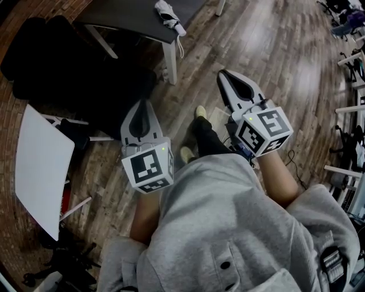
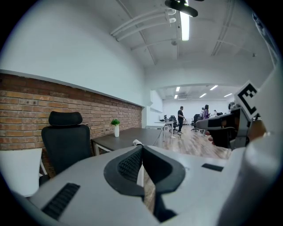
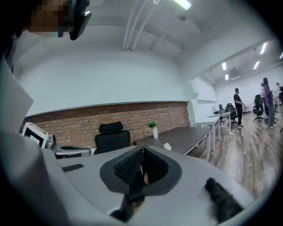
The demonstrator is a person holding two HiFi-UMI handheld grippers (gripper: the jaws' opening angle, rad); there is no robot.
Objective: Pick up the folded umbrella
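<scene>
Now eyeing the folded umbrella on the dark desk ahead, well beyond left gripper and right gripper, both pinched shut on nothing. Likely light, soft-skinned, stiff-cored; best clamped across the bundled middle, not the dangling strap.

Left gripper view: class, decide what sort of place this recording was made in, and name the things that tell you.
Most likely an open-plan office: a dark desk and a black office chair along a brick wall, with more desks and people standing further down the room.
</scene>
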